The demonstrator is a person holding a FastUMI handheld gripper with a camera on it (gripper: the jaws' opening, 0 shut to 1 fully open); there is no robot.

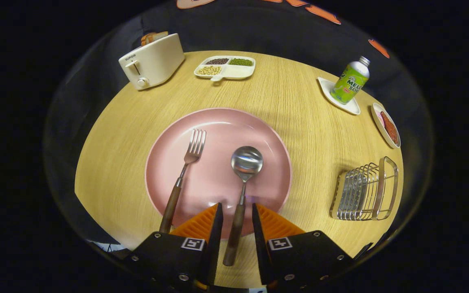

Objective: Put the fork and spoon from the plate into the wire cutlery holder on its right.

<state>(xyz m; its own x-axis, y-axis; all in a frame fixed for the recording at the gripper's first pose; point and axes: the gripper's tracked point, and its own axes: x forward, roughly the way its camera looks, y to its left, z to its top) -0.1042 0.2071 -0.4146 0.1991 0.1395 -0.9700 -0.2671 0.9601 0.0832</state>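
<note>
The gripper point(236, 215) sits low over the near rim of the pink plate point(218, 122), jaws spread, with the spoon point(242, 183) handle lying in the gap between them. Neither finger touches the wood yet, as far as can be seen; a sliver of daylight shows on both sides.

The spoon lies on the plate, bowl up at twelve o'clock, handle trailing to six and hanging past the rim over the table point(299, 106). Its long axis runs almost straight along the jaws, tilted a hair toward one o'clock. The fork point(183, 179) lies to its left at about ten o'clock from the jaws, tines at twelve, handle slanting down toward seven, well clear of the fingers.

The step in hand looks like the spoon pick. To do it well: close squarely on the wooden handle, not the thin metal neck, and keep the handle centred so it does not swivel when lifted. Lift clear of the rim before any swing.

The wire cutlery holder point(362, 191) waits at three o'clock, lying apart from the plate. The spoon will likely need turning to suit its opening. Nothing stands in that path; the soda bottle point(350, 81) is far off at one o'clock.
</note>
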